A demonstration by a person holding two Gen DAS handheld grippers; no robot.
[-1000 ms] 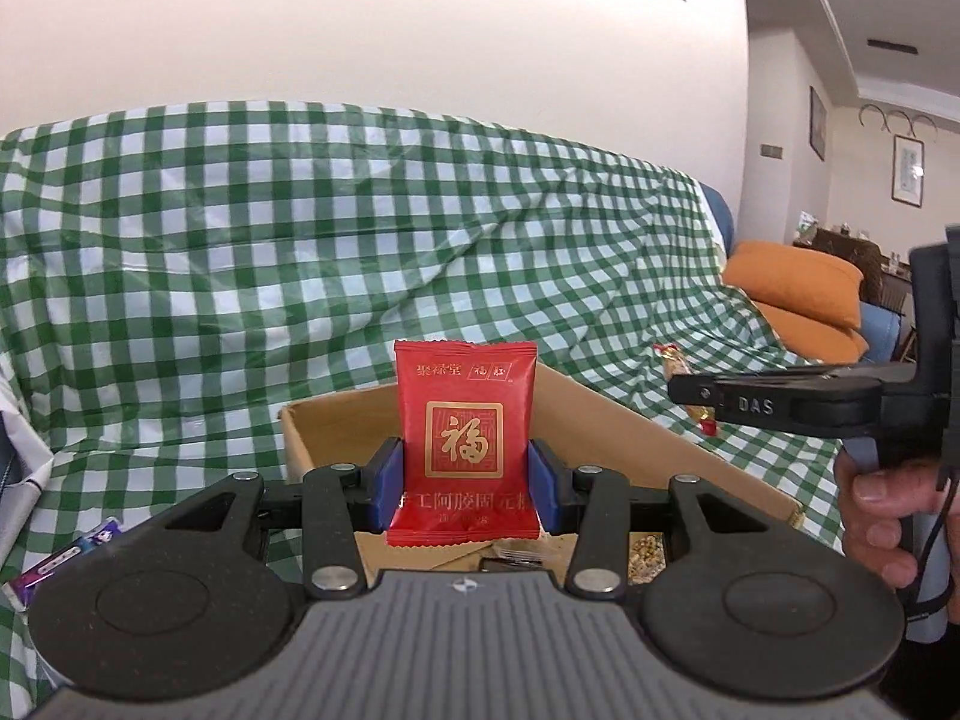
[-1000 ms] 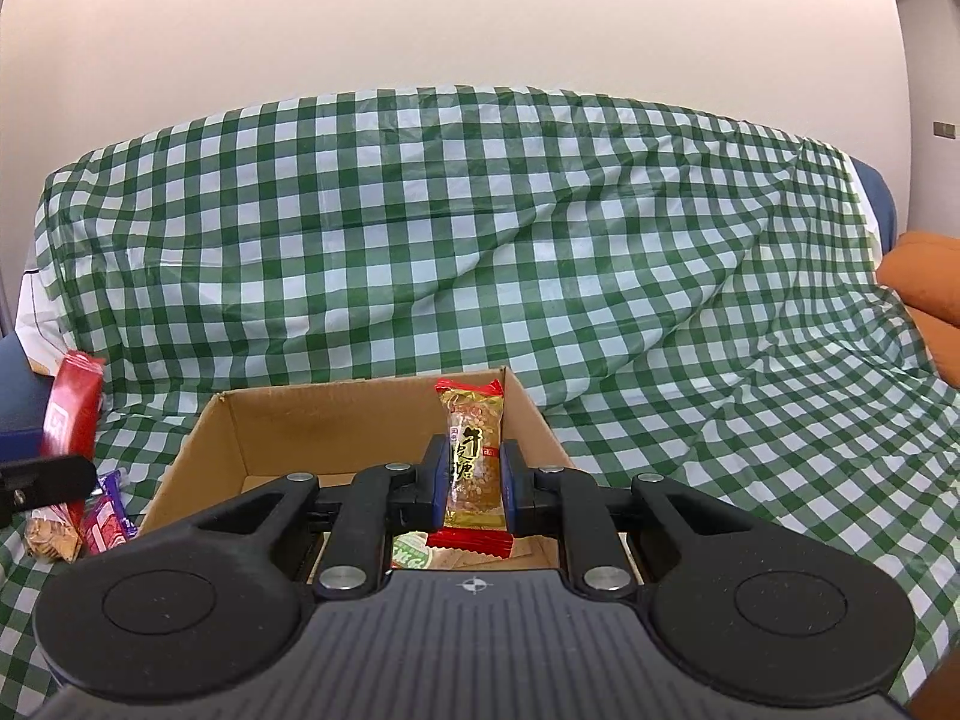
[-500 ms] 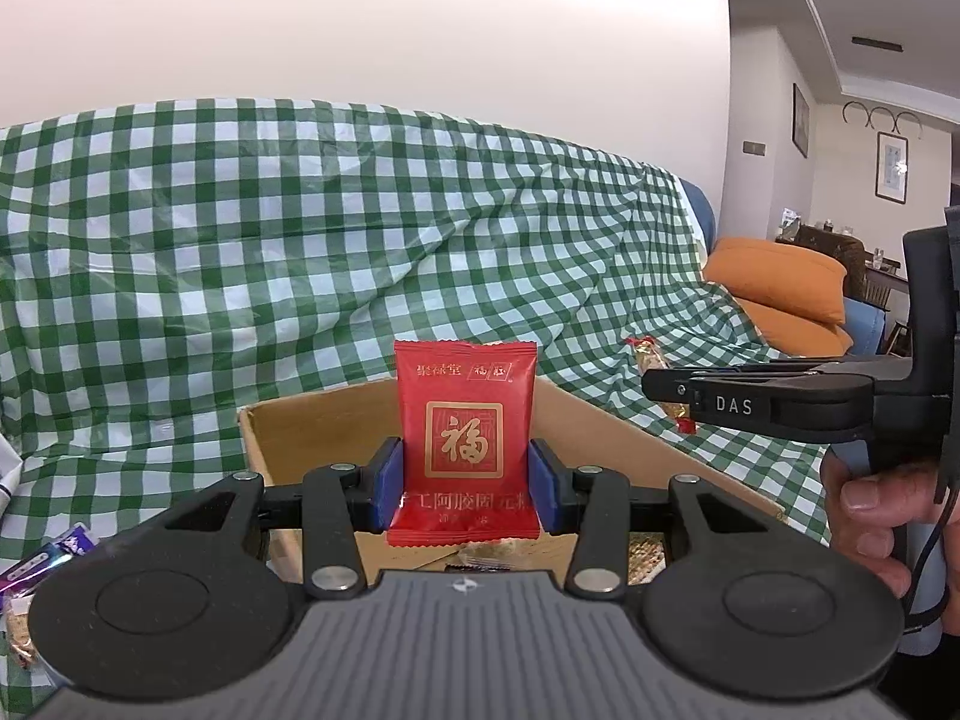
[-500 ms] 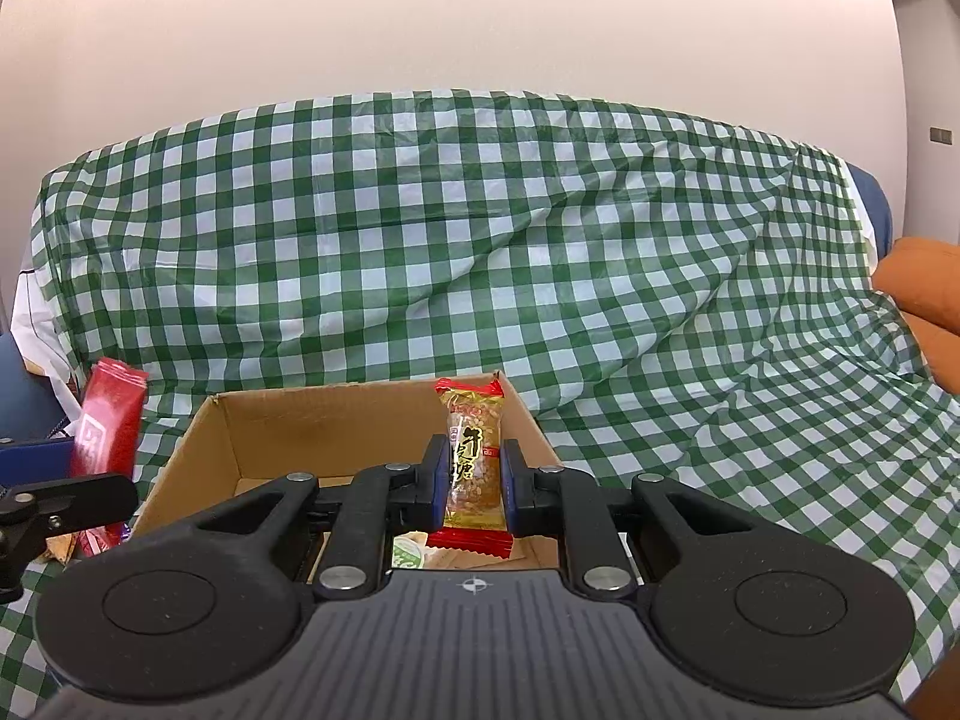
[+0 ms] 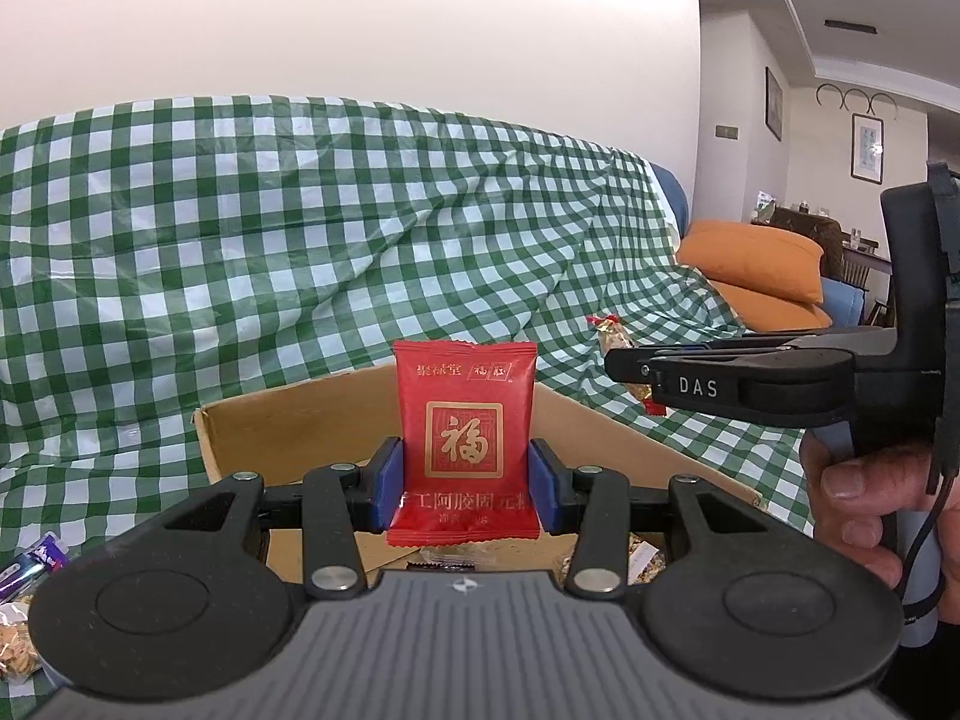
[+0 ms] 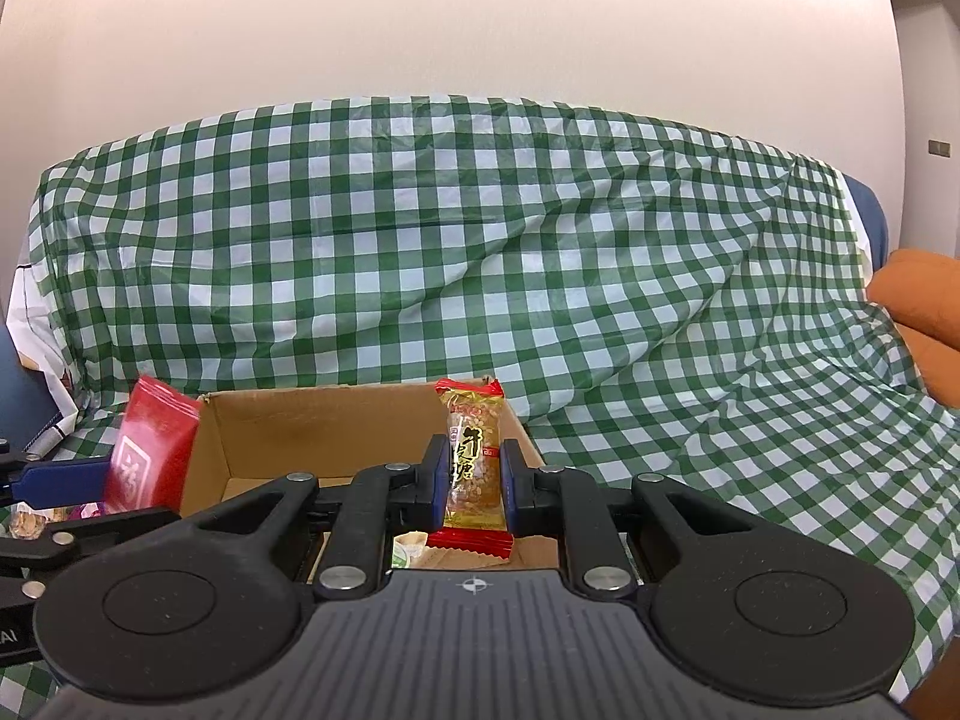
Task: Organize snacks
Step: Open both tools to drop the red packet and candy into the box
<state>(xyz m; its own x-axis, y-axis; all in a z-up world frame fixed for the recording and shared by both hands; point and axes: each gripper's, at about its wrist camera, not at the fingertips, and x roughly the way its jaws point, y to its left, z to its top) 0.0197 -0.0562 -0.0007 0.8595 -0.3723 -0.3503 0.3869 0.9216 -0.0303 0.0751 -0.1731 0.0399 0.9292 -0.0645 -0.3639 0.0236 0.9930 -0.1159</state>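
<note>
Both snacks held over the box, release not yet made.

Left wrist view: your left gripper (image 5: 465,483) is clamped on the red packet (image 5: 464,447) above the cardboard box (image 5: 288,429); letting go early risks it catching the rim. Right wrist view: your right gripper (image 6: 474,480) pinches the peanut candy bar (image 6: 474,462) near the box's right wall, where it could tip outside onto the sofa.

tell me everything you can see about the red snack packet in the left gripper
The red snack packet is a flat, glossy, foil-like pouch with crimped top and bottom edges, a gold square emblem holding a Chinese character, and gold Chinese lettering above and below. It stands upright, pinched at its lower sides between the blue pads of the left gripper, whose jaws are shut on it. It hangs above the open cardboard box. The right wrist view shows it tilted at the box's left edge.
</note>
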